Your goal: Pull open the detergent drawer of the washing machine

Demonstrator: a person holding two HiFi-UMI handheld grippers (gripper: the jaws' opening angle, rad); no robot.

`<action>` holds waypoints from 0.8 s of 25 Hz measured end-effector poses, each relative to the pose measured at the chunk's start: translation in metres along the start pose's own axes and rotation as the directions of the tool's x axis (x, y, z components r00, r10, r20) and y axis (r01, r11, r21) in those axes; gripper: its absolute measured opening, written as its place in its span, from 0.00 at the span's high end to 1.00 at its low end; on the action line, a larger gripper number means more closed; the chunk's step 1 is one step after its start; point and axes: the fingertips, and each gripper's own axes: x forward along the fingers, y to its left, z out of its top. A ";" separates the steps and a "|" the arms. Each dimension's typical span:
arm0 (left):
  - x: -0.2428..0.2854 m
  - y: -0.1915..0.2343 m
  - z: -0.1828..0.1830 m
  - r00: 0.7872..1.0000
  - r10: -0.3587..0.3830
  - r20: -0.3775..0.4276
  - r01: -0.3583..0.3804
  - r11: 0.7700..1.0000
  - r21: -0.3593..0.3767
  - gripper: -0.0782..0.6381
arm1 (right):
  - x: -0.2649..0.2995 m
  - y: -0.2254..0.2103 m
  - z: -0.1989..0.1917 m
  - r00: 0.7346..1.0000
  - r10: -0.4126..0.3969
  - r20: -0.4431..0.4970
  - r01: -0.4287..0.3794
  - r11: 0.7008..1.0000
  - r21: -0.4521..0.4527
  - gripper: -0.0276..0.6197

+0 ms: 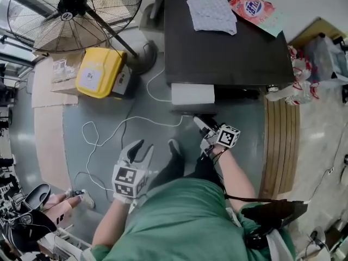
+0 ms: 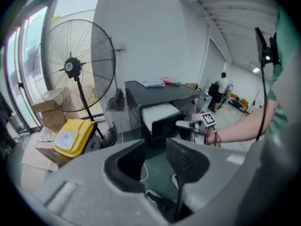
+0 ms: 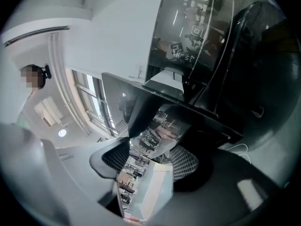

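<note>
The dark washing machine stands ahead, and its white detergent drawer sticks out of the front. My right gripper points level at the drawer's front end. In the right gripper view, the drawer's glossy dark front panel sits between the jaws of the right gripper. The pads stand wide on either side, with a sliver of gap at the left pad. My left gripper hangs open over the floor, left of the machine, with nothing in it. From the left gripper, the drawer shows with the right gripper's fingers at its end.
A large standing fan and a yellow case sit on the left. A white cable loops across the floor. A cloth and a detergent bag lie on the machine. Wooden slats run along the right.
</note>
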 end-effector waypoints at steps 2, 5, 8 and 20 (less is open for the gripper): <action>0.005 -0.009 0.010 1.000 -0.025 0.014 0.025 0.999 0.032 0.70 | -0.011 0.006 -0.011 1.000 -0.003 0.001 0.003 1.000 0.009 0.56; 0.010 -0.019 0.017 0.998 -0.055 0.015 0.054 0.997 0.059 0.70 | -0.023 0.012 -0.025 1.000 -0.004 -0.003 0.004 1.000 0.016 0.56; 0.014 -0.026 0.020 0.997 -0.074 0.013 0.073 0.994 0.077 0.70 | -0.032 0.015 -0.033 1.000 -0.009 -0.007 0.009 1.000 0.015 0.56; 0.021 -0.031 0.020 0.995 -0.097 0.019 0.096 0.993 0.075 0.71 | -0.057 0.020 -0.064 0.997 -0.046 -0.065 0.048 0.998 0.028 0.55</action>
